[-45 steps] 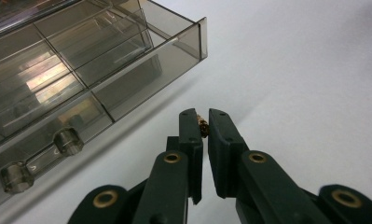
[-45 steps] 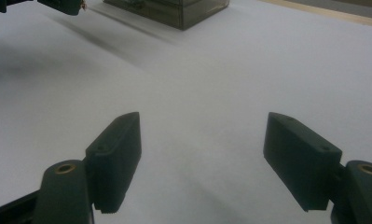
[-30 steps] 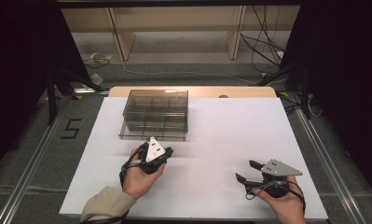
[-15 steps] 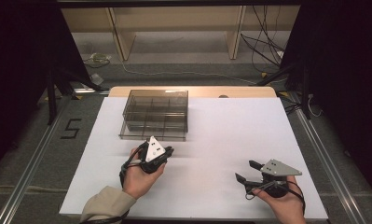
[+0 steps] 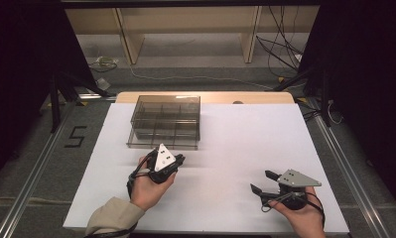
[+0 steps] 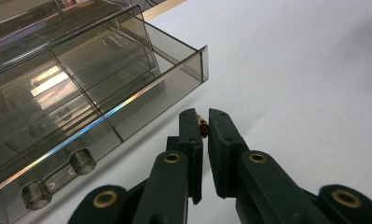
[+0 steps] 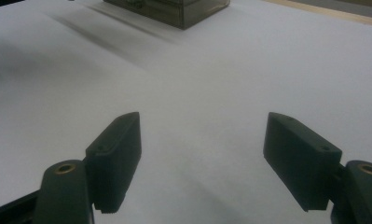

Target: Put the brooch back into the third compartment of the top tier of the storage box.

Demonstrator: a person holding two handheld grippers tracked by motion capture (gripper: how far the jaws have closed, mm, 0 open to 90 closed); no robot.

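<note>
On the white tabletop [image 5: 235, 148] sits one smoky compartment box [image 5: 165, 121], with the left claw [image 6: 203, 122] just beside its front corner pinching one tiny brass-coloured bit [image 6: 203, 126], while the right claw [image 7: 202, 158] hangs wide apart.

So the table [image 5: 245, 148] has a white top, with a strip of light wood showing along its far edge. Sitting on it toward the far left is a smoky see-through organizer box [image 5: 165, 121], split into compartments (can't tell if there's anything in them), with its front wall close to the middle of the table. The rest of the white surface is bare.
</note>
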